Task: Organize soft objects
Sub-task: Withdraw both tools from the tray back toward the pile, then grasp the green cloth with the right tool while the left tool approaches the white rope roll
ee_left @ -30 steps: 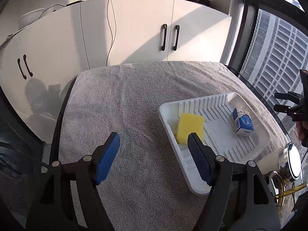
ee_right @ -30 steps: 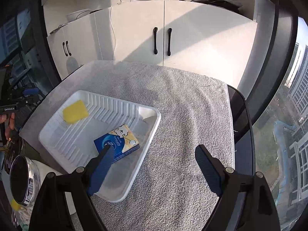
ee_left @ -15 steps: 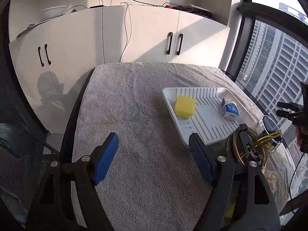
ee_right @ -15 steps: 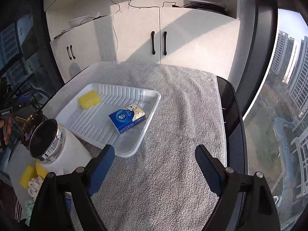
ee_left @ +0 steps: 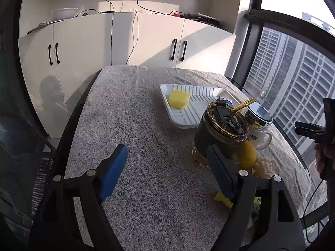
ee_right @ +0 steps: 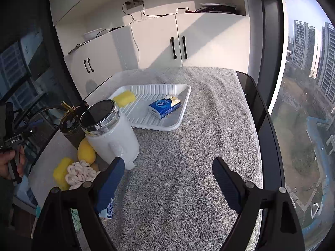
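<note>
A white ribbed tray [ee_right: 184, 96] [ee_left: 165, 92] on the grey towel holds a yellow sponge [ee_left: 179, 99] [ee_right: 124, 97] and a blue tissue pack [ee_right: 164, 106]. Near the table's front lie a second yellow sponge [ee_right: 60, 171], a cream knotted cloth [ee_right: 79, 173] [ee_left: 264, 166] and a yellow lemon-shaped object [ee_right: 86, 151] [ee_left: 247, 156]. Another blue-and-white pack [ee_right: 107, 209] sits under my right gripper's left finger. My left gripper [ee_left: 167, 171] is open and empty, well back from the tray. My right gripper [ee_right: 169, 177] is open and empty above the towel.
A dark tumbler with a gold straw [ee_left: 222, 133] [ee_right: 71, 123] and a white mug with a chrome lid [ee_right: 111, 133] [ee_left: 258, 123] stand between the tray and the soft items. White cabinets [ee_left: 125, 41] are behind the table. A window is at the right.
Both grippers have pulled back and away from the tray, both open. The tumbler, mug and the soft items near the front have come into view.
</note>
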A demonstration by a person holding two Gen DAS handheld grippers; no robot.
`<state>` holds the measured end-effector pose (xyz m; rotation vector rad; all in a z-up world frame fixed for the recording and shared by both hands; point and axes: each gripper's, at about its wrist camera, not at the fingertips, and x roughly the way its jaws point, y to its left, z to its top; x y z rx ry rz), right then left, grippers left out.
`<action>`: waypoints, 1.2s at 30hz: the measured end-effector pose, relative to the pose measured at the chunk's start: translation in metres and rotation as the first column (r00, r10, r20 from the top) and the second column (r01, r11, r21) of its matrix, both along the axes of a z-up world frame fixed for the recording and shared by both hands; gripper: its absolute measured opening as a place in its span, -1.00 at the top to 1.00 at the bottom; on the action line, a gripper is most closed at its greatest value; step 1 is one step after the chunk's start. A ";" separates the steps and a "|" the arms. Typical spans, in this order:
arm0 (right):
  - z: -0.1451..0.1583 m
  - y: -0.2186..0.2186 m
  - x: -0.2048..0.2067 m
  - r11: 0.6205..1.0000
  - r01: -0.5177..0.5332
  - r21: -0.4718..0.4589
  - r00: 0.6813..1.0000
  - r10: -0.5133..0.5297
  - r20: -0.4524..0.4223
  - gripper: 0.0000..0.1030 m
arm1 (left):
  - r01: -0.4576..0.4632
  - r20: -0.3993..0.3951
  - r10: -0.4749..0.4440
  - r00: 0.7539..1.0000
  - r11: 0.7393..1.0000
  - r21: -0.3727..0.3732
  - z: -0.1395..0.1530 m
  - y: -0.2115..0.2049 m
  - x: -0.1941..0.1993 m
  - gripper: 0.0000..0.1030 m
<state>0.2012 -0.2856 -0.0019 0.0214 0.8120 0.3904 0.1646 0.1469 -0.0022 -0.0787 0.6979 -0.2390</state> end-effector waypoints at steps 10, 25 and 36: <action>-0.019 0.031 -0.081 0.995 -0.001 0.100 1.000 0.002 -0.016 -0.73 | 0.056 -0.001 -0.056 0.998 0.998 -0.035 -0.013 -0.030 -0.062 -0.54; -0.029 0.101 -0.156 0.999 -0.024 0.028 0.999 0.023 0.030 -0.73 | 0.067 -0.059 -0.069 0.996 0.997 -0.041 -0.058 -0.082 -0.132 -0.54; -0.057 0.150 -0.151 0.995 -0.099 -0.030 0.995 0.098 -0.037 -0.61 | 0.062 -0.104 -0.063 0.993 0.998 -0.011 -0.078 -0.086 -0.125 -0.54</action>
